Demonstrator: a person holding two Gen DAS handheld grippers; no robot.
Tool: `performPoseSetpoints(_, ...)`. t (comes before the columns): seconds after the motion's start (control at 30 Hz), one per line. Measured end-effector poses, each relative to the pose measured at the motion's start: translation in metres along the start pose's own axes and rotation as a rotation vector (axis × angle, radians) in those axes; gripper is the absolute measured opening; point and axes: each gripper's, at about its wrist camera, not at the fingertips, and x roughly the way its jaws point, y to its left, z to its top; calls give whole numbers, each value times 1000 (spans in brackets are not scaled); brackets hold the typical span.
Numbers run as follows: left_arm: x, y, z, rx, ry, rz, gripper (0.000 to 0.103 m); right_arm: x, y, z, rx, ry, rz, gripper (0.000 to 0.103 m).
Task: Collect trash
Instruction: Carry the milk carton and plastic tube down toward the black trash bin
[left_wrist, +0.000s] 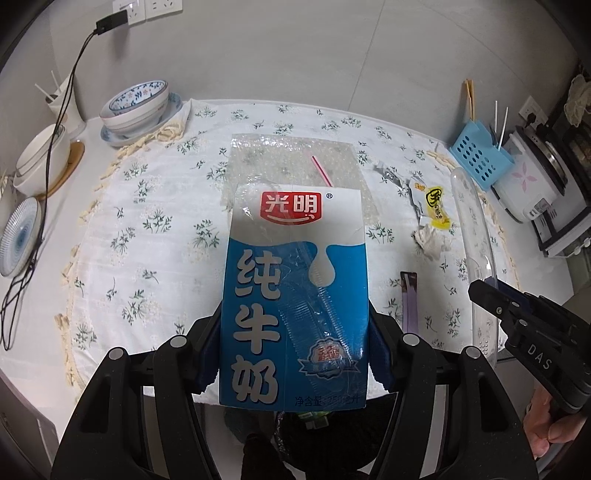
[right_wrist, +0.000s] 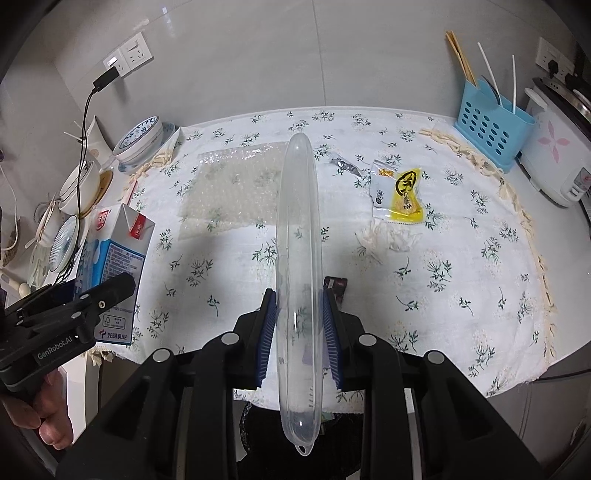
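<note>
My left gripper (left_wrist: 295, 347) is shut on a blue and white milk carton (left_wrist: 295, 280), held upright over the table's near edge; the carton (right_wrist: 118, 240) also shows at the left of the right wrist view. My right gripper (right_wrist: 299, 332) is shut on a clear plastic lid (right_wrist: 297, 240), seen edge-on between its blue pads. On the floral tablecloth (right_wrist: 461, 295) lie a sheet of bubble wrap (right_wrist: 232, 184), a yellow snack wrapper (right_wrist: 402, 195), a crumpled tissue (right_wrist: 388, 236), a silver foil scrap (right_wrist: 345, 166) and a dark wrapper (left_wrist: 409, 299). A dark bin (left_wrist: 325, 439) sits below both grippers.
Stacked bowls (left_wrist: 136, 107) and plates (left_wrist: 20, 236) stand at the left with a black cable (left_wrist: 62, 110) hanging over them. A blue utensil holder (right_wrist: 491, 129) and a white rice cooker (right_wrist: 557, 158) stand at the right. A grey wall closes the back.
</note>
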Motion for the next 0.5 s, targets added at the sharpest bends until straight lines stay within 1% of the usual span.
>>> performPoseSetpoints(0.4, -10, -9, -37, 14, 17, -26, 62, -25, 0, -30, -17, -18, 1, 24)
performPoseSetpoints(0.5, -14, -10, -47, 13, 22, -49, 62, -27, -1, -39, -16, -11, 7, 24)
